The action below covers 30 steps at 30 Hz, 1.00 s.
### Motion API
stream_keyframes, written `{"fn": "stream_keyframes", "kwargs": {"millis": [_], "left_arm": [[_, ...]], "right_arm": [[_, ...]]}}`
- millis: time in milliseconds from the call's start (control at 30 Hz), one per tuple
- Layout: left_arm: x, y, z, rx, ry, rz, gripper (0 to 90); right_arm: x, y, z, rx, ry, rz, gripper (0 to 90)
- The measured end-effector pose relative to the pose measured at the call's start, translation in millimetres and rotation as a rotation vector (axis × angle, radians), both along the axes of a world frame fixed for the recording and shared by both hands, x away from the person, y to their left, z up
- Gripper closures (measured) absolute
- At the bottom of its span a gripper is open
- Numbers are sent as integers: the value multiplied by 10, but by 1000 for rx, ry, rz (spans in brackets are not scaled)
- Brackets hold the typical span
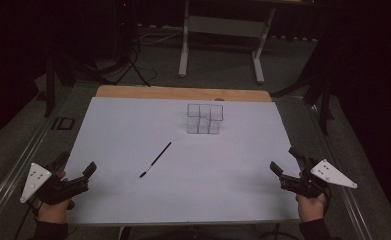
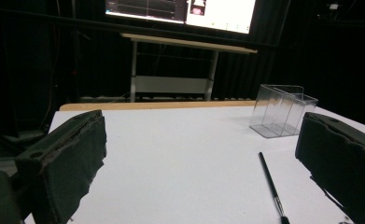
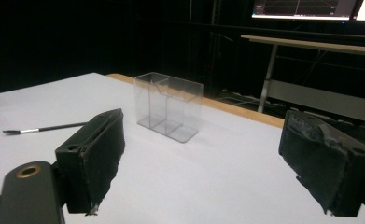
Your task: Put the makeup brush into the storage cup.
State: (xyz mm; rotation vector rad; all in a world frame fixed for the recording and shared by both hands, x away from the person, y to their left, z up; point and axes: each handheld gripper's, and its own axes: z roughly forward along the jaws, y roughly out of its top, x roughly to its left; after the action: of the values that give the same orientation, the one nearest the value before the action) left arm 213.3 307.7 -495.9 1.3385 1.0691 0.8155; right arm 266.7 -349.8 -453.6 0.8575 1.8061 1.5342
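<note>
A thin black brush [image 1: 156,159] lies on the white table sheet [image 1: 133,130] left of centre, its bristle end toward me; it also appears as the brush [image 2: 271,189] and the brush [image 3: 45,128]. A clear plastic box with dividers [image 1: 204,118] stands upright at the far middle, seen again as the box [image 2: 283,110] and the box [image 3: 168,106]. My left gripper [image 1: 76,167] rests at the near left corner, open and holding nothing. My right gripper [image 1: 284,161] sits at the near right edge, open and holding nothing. Both are well apart from brush and box.
The wooden table edge [image 1: 183,92] shows beyond the sheet. A light metal stand [image 1: 223,30] rises behind the table on the dark floor. Monitors [image 2: 180,9] glow in the background. Black tripod legs [image 1: 133,65] stand at the far left.
</note>
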Motion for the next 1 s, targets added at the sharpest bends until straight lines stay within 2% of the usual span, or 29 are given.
{"fn": "stream_keyframes", "kwargs": {"millis": [333,367,500,533,600,700,767,833,867,900,933,967,1000], "left_arm": [[6,-19,8,11,7,-19,24],[11,-30,14,16,22,-25,24],[10,-55,53,29,36,-33,24],[13,-61,77,35,48,-43,25],[6,-77,142,36,47,-56,24],[19,-94,252,-5,70,-84,24],[20,-100,292,-8,68,-88,24],[34,-110,397,-7,58,-104,24],[54,-117,476,-17,72,-128,25],[54,-117,476,-17,72,-128,43],[65,-127,521,-10,89,-136,43],[103,-149,600,4,132,-166,54],[103,-149,600,4,132,-166,54]], "right_arm": [[-37,13,29,-3,-19,-4,140],[-38,15,31,-1,-20,-2,140],[-38,21,28,-4,-17,-7,140],[-39,21,30,-7,-18,-11,140],[-40,22,32,-7,-18,-12,140],[-41,16,34,-1,-18,-17,140],[-41,13,32,-3,-17,-21,140],[-39,7,29,-3,-15,-27,140],[-43,6,31,-2,-15,-28,140],[-44,6,32,-2,-15,-29,140],[-44,6,32,-2,-15,-29,140],[-43,8,33,-1,-14,-27,141],[-43,8,33,-1,-14,-27,141]]}}
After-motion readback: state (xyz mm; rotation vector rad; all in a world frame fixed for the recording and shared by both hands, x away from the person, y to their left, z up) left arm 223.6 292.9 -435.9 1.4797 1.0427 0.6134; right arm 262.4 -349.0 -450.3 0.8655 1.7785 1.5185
